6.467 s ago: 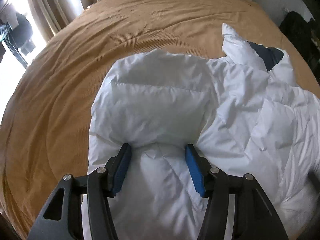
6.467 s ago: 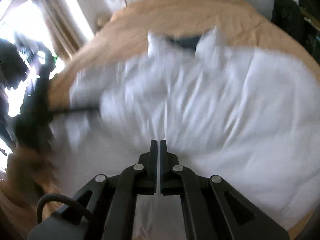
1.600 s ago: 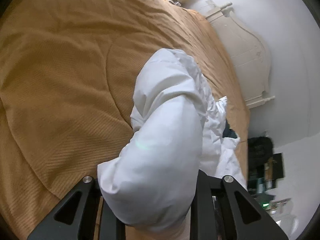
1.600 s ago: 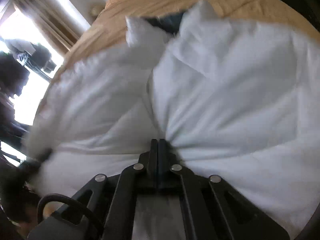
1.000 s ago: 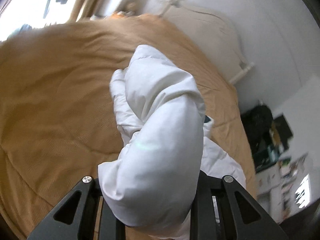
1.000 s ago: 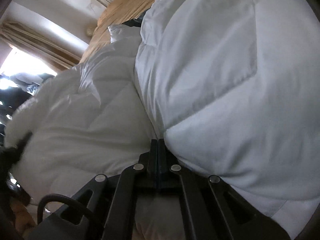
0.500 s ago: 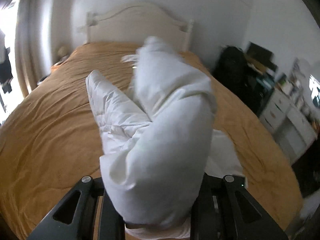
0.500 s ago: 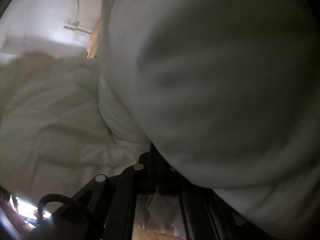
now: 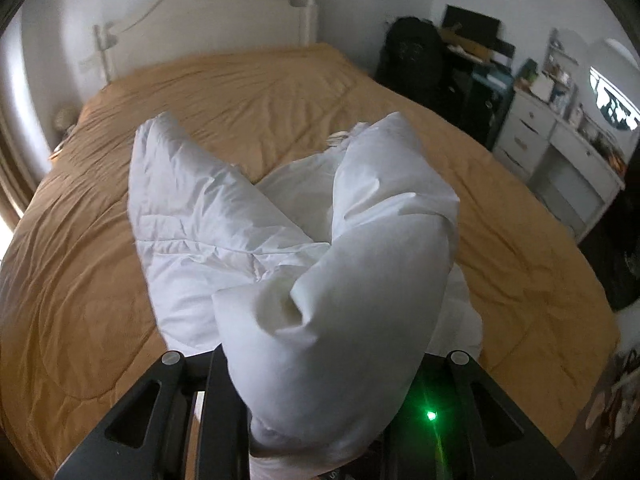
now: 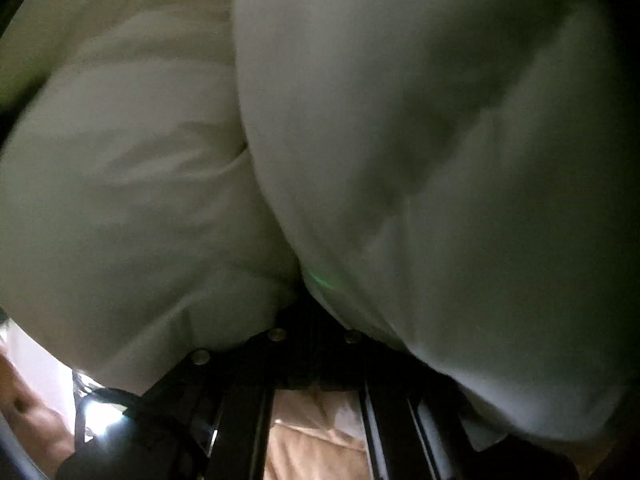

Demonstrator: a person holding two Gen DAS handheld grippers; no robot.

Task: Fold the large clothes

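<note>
The wide bed with its mustard-brown cover (image 9: 248, 92) carries the puffy white quilted down jacket (image 9: 224, 240), part lifted. It looks light, soft and springy; best taken by edges. The left gripper (image 9: 316, 412), angled downward, is clamped on a thick fold; the right gripper (image 10: 310, 320), buried in padding, is pinched together on fabric.

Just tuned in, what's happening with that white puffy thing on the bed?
A person is folding a white puffer jacket on an orange-brown bedspread. The left hand-held gripper is clamped on a thick bunch of the jacket and holds it lifted off the bed, while the rest trails down onto the bedspread. The right hand-held gripper is shut, its tips buried in the padding that fills its view. The fold is not laid down yet.
</note>
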